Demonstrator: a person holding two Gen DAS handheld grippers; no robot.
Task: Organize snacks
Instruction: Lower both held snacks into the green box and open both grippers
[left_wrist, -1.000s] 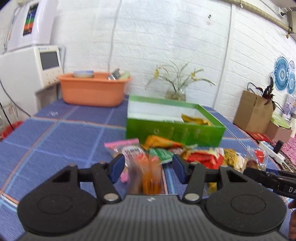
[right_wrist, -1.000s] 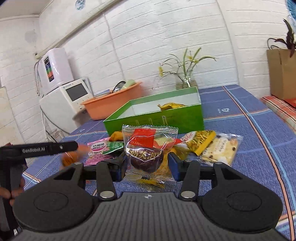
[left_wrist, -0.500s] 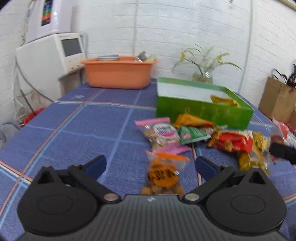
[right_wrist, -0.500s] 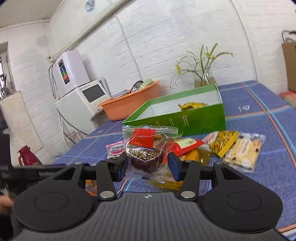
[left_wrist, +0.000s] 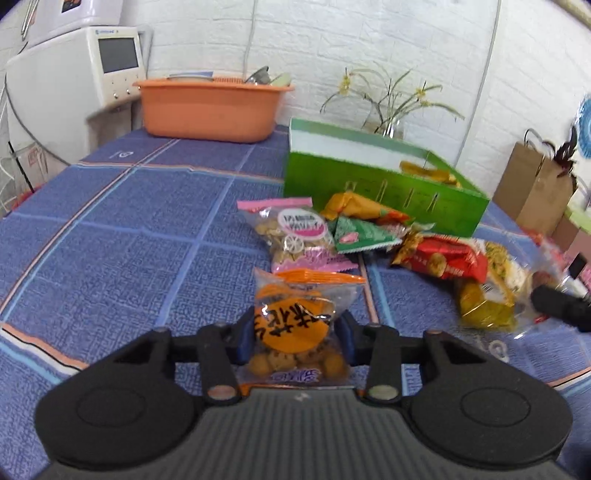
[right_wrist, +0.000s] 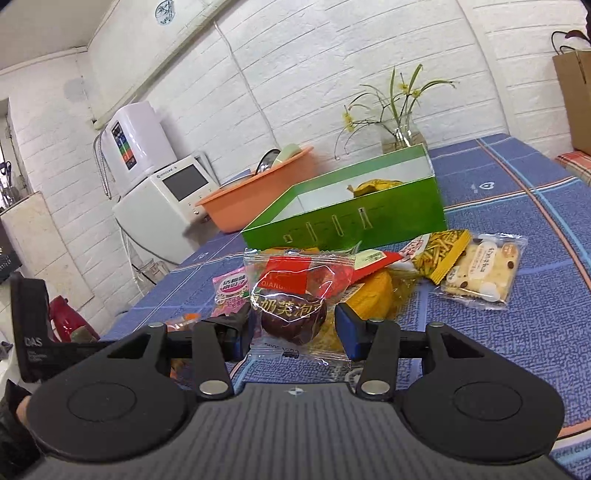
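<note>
Two packets gripped | left gripper (left_wrist: 293, 341) just closed on orange packet (left_wrist: 295, 325), long axis pointing away | right gripper (right_wrist: 293, 330) clamping date packet (right_wrist: 295, 295) | green box (left_wrist: 384, 192) ahead-right of left, straight ahead of right

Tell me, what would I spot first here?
Probably the bright green box, open at the middle of the blue table, with a heap of snack packets lying in front of it. Each gripper pinches one packet: the left gripper an orange bag, the right gripper a clear packet with something dark inside.
</note>
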